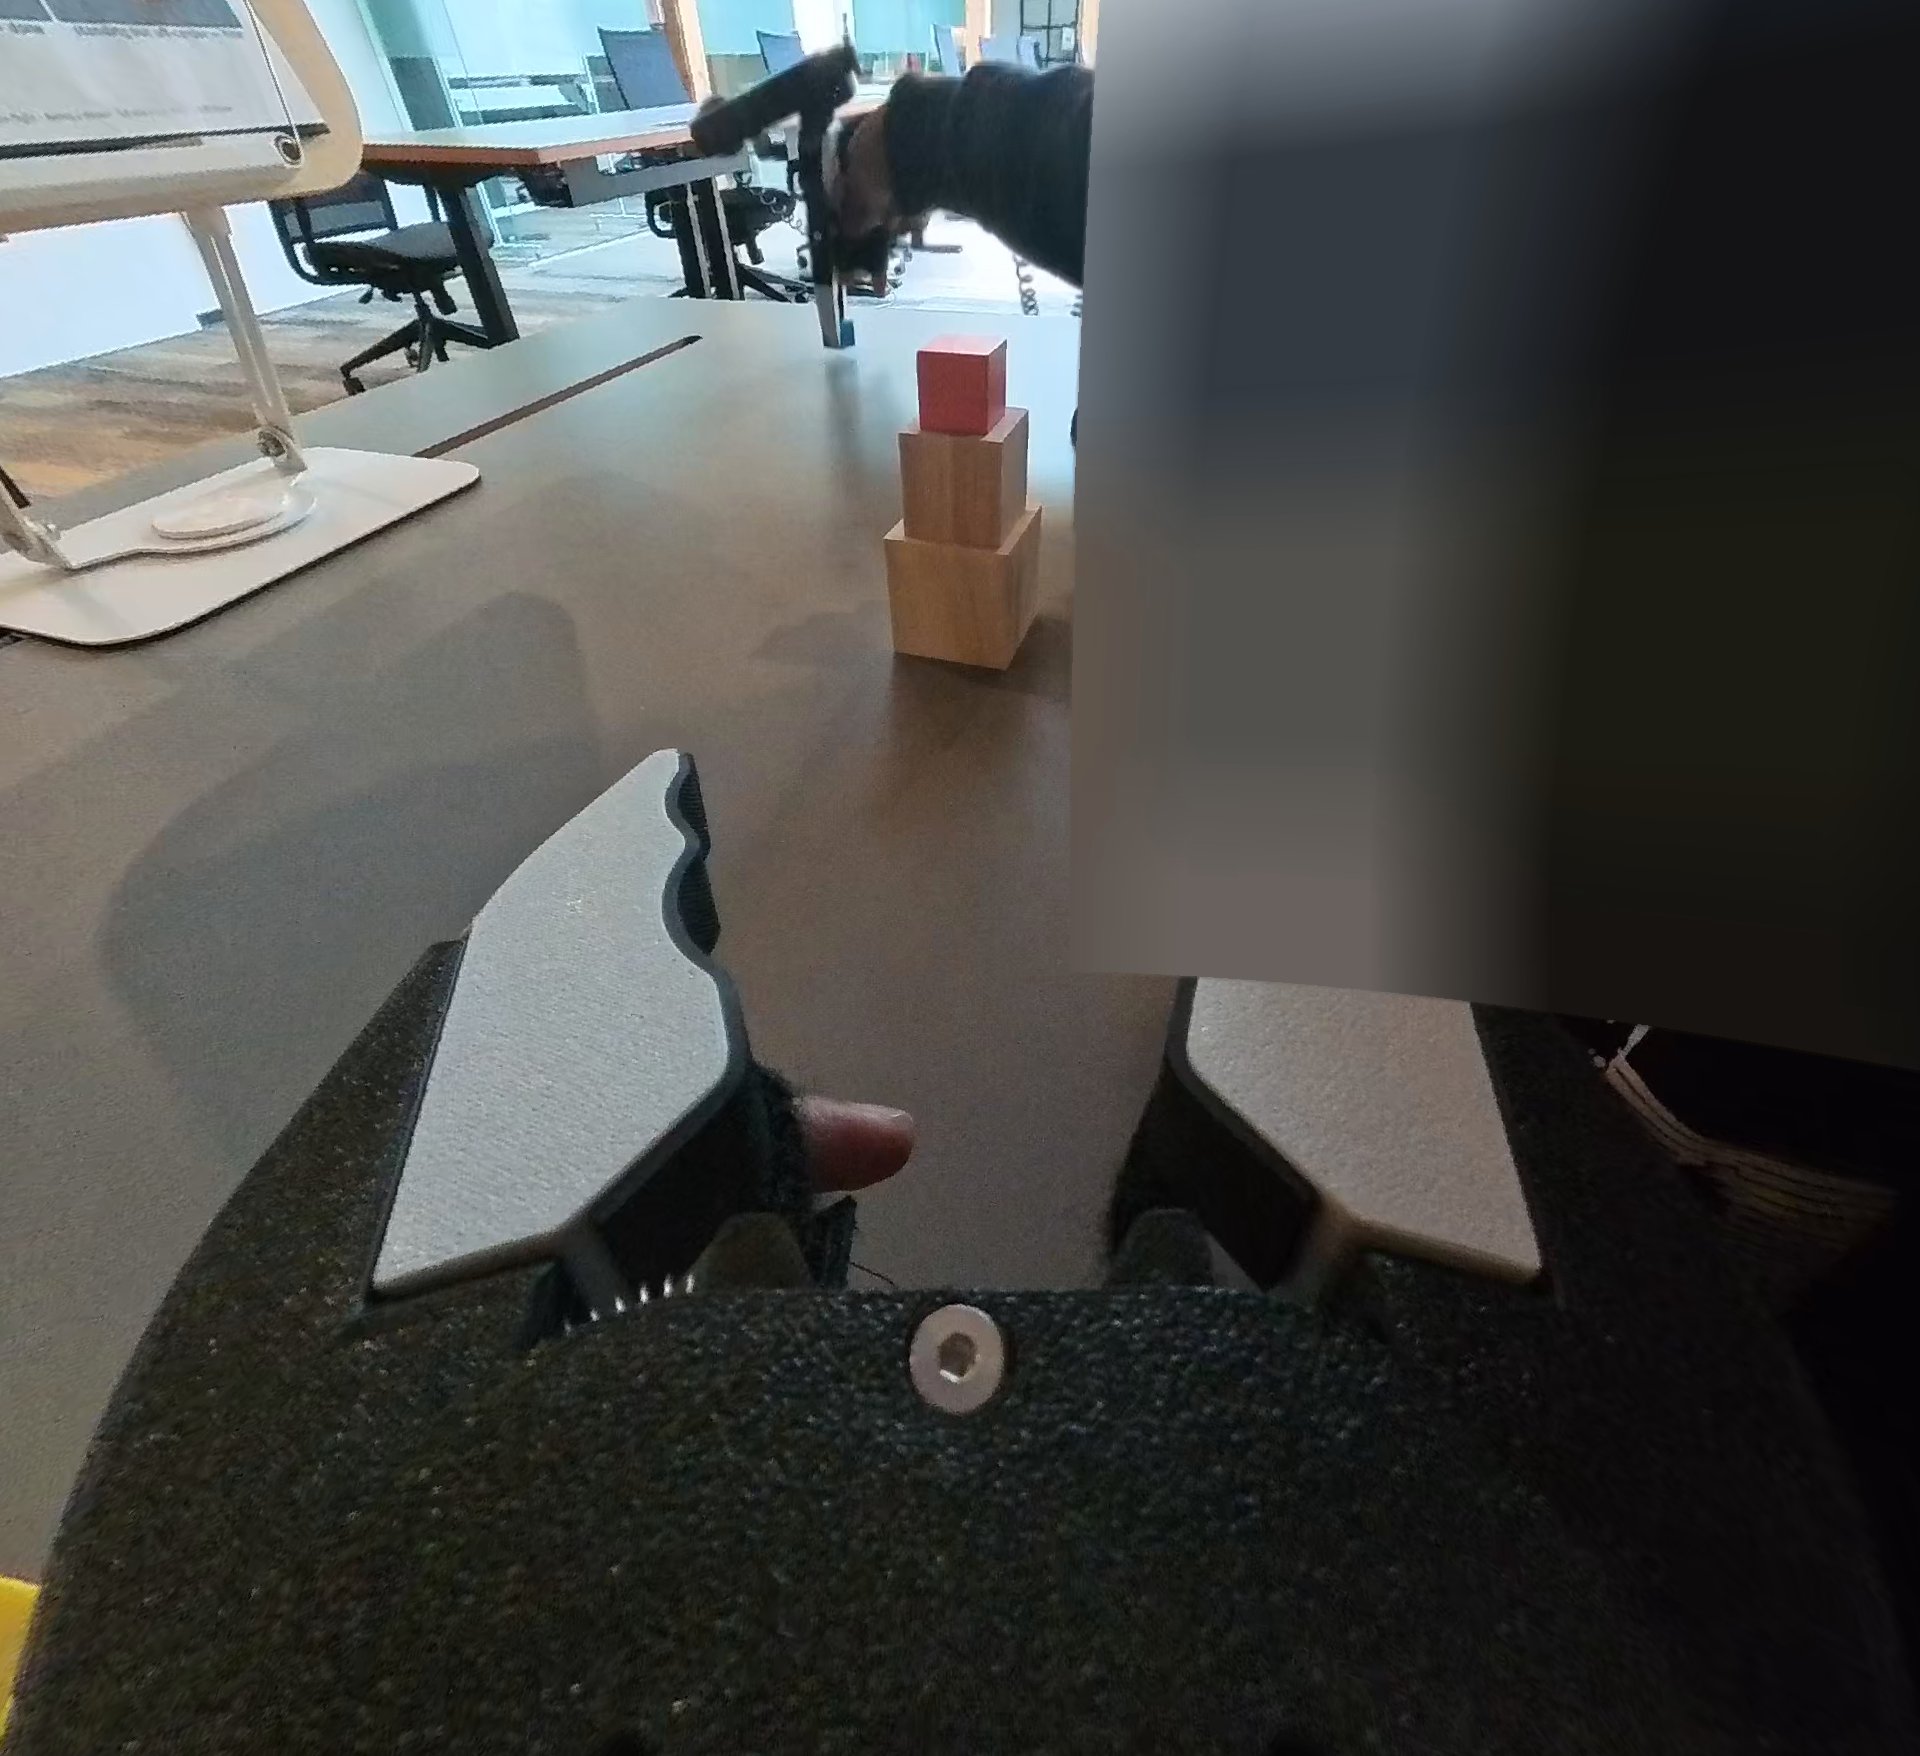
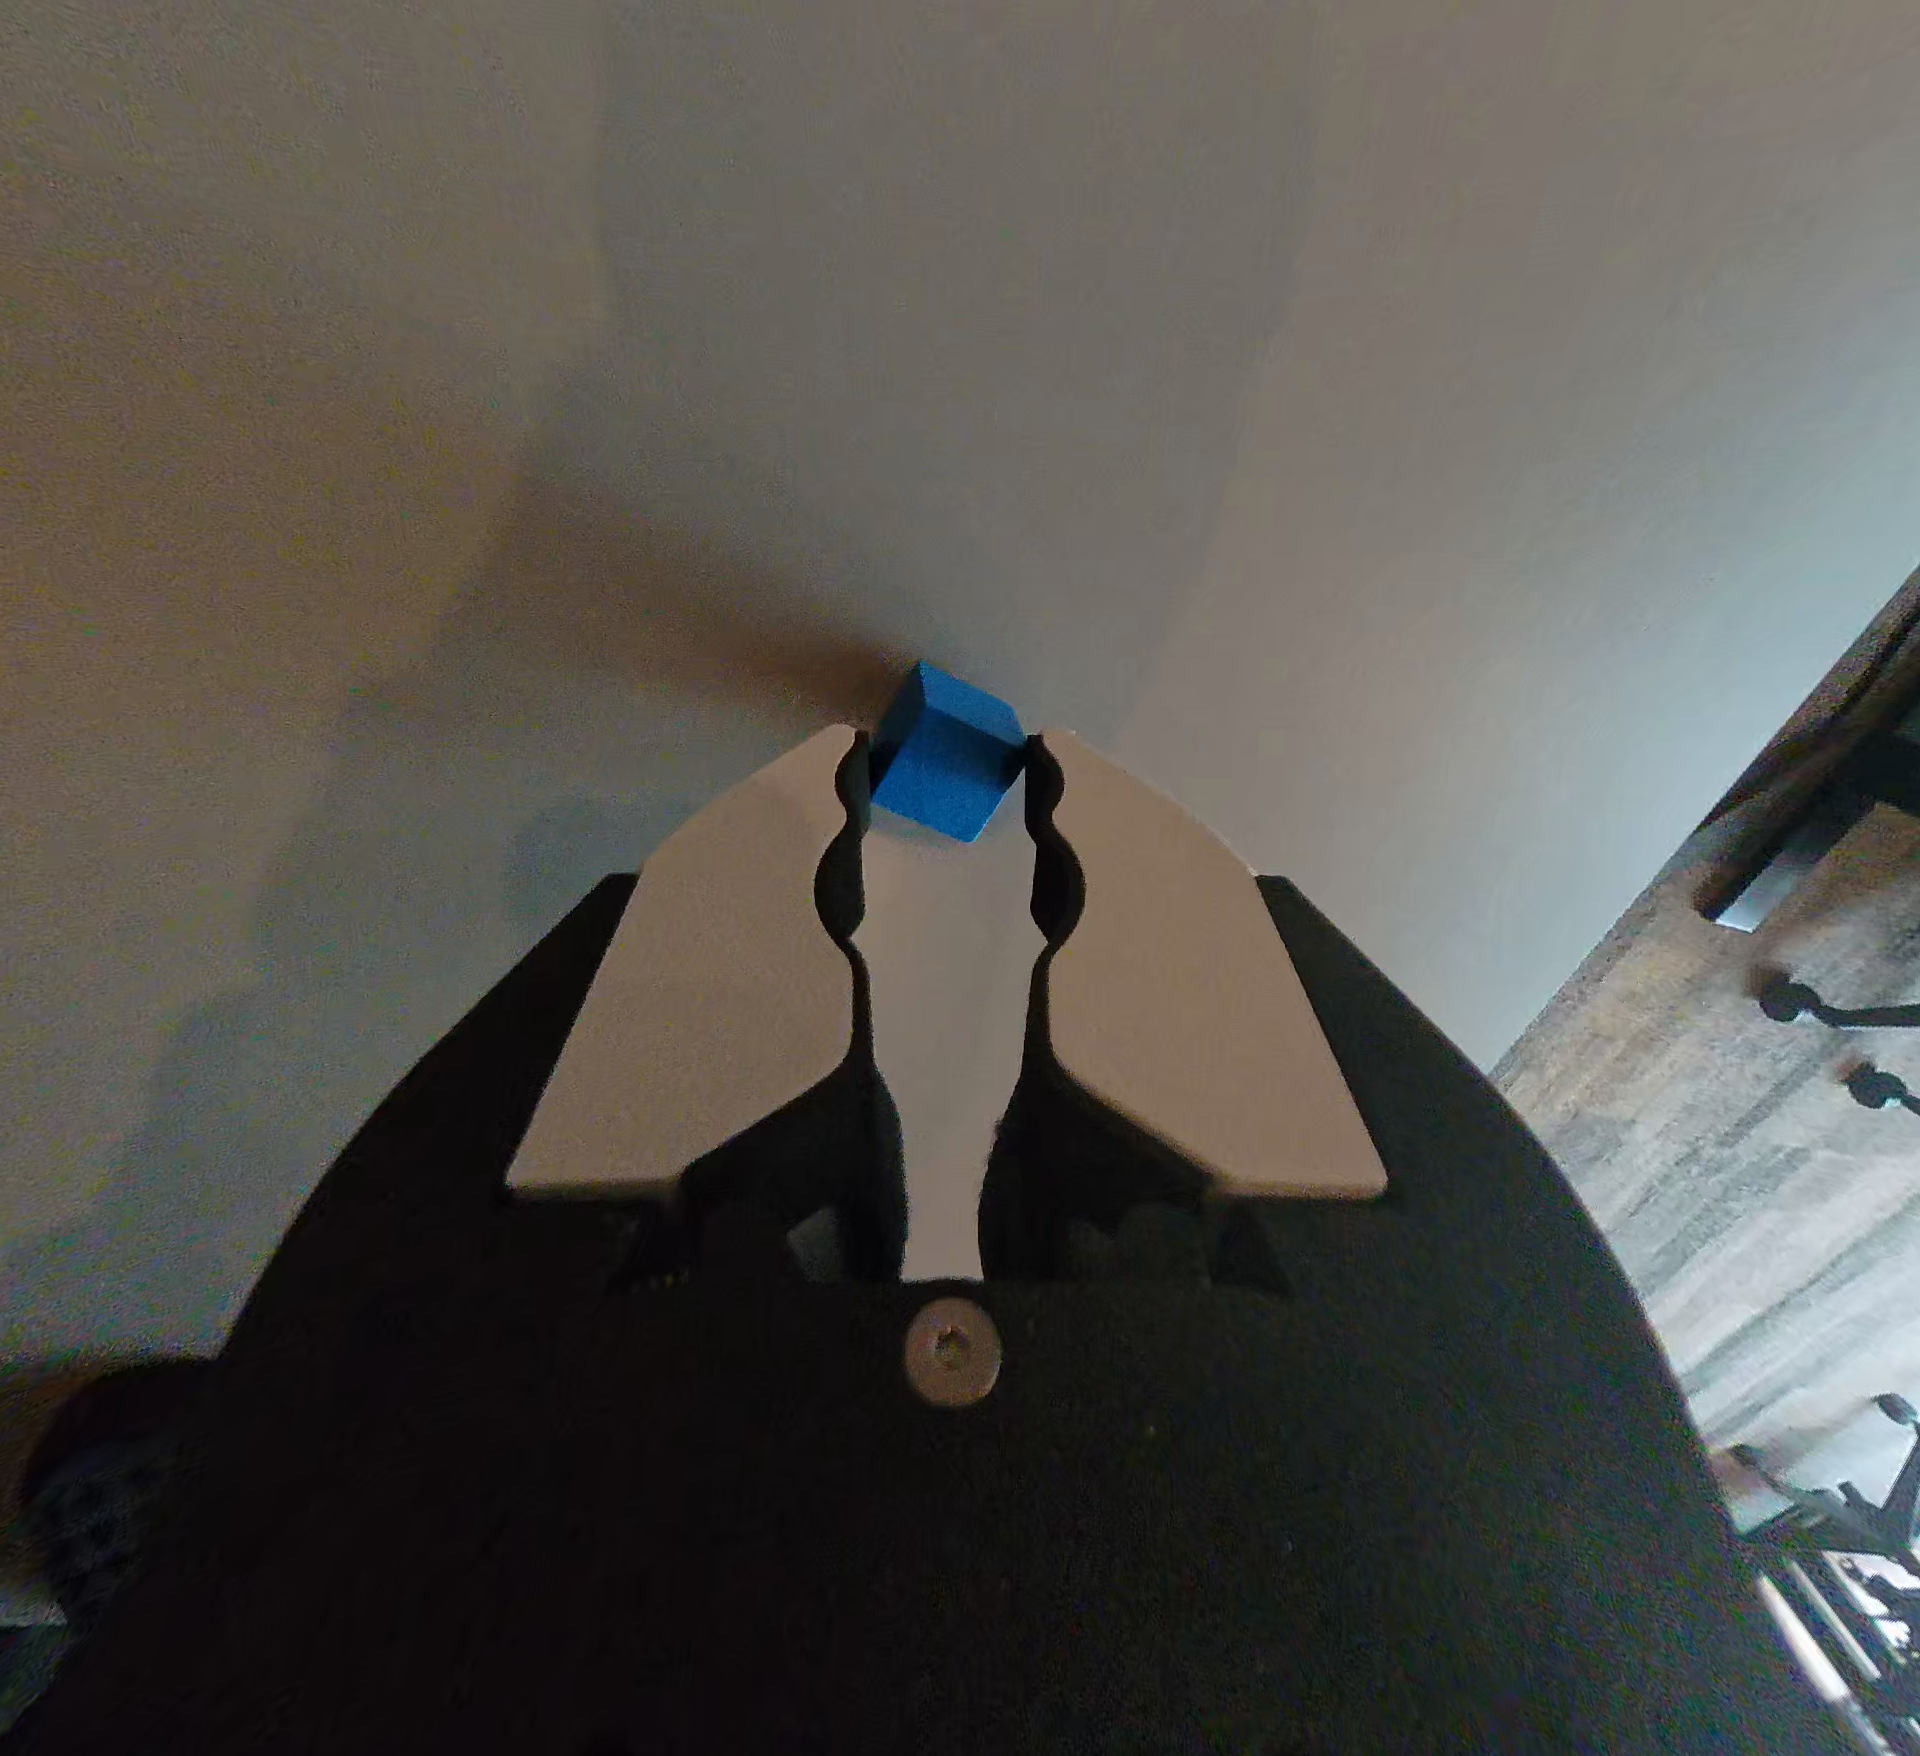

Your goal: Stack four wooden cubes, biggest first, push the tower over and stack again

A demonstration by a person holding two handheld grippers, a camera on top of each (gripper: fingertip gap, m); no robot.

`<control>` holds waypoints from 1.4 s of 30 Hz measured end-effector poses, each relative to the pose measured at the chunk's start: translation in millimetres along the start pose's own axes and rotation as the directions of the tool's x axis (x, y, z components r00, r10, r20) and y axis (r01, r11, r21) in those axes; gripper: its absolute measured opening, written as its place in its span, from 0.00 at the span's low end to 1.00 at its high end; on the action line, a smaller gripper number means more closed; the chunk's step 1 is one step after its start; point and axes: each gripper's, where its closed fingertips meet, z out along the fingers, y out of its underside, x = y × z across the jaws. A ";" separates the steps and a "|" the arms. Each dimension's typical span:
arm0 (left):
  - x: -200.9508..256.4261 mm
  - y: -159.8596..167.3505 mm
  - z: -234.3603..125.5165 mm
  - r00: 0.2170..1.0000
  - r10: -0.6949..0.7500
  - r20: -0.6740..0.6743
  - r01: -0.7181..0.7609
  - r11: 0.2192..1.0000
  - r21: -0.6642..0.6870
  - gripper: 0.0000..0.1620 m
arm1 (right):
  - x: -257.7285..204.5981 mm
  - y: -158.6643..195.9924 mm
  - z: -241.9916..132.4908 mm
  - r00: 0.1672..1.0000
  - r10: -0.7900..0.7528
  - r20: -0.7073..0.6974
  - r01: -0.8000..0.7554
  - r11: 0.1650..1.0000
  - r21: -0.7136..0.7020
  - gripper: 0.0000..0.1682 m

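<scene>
A tower of three cubes stands on the dark table in the left wrist view: a large pale wooden cube at the bottom, a medium wooden cube on it, and a red cube on top. My left gripper is open and empty, low over the table in front of the tower; a blur patch hides its right finger's tip. My right gripper is shut on a small blue cube at table level. It also shows in the left wrist view, pointing down behind the tower with the blue cube at its tip.
A white stand with a flat base holds a tilted panel at the table's left. A cable slot runs across the far side of the table. The table's edge and the floor lie to the right of my right gripper. Office chairs and desks stand beyond.
</scene>
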 end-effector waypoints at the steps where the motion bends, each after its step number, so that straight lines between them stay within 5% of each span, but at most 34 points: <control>1: 0.0 0.1 -0.1 1.000 -0.001 0.000 0.001 1.000 0.000 0.57 | -2.6 0.3 -3.4 1.000 -0.013 0.002 0.013 1.000 0.003 0.16; 13: -1.9 1.8 1.1 1.000 -0.010 0.008 0.010 1.000 -0.013 0.57 | -123.1 10.6 -93.5 0.911 -0.413 0.005 0.409 0.904 0.124 0.16; 22: -1.0 1.2 0.4 1.000 -0.005 0.004 0.005 1.000 -0.006 0.57 | -282.9 50.8 -166.5 0.611 -0.791 -0.027 0.782 0.598 0.176 0.16; 32: -0.6 1.4 0.6 1.000 0.004 0.007 -0.004 1.000 -0.008 0.57 | -399.5 89.0 -191.8 0.270 -0.961 -0.059 0.947 0.254 0.195 0.17; 42: -0.6 1.3 0.6 1.000 0.005 0.005 -0.005 1.000 -0.007 0.57 | -458.2 101.4 -186.1 0.100 -0.995 -0.022 0.973 0.093 0.211 0.17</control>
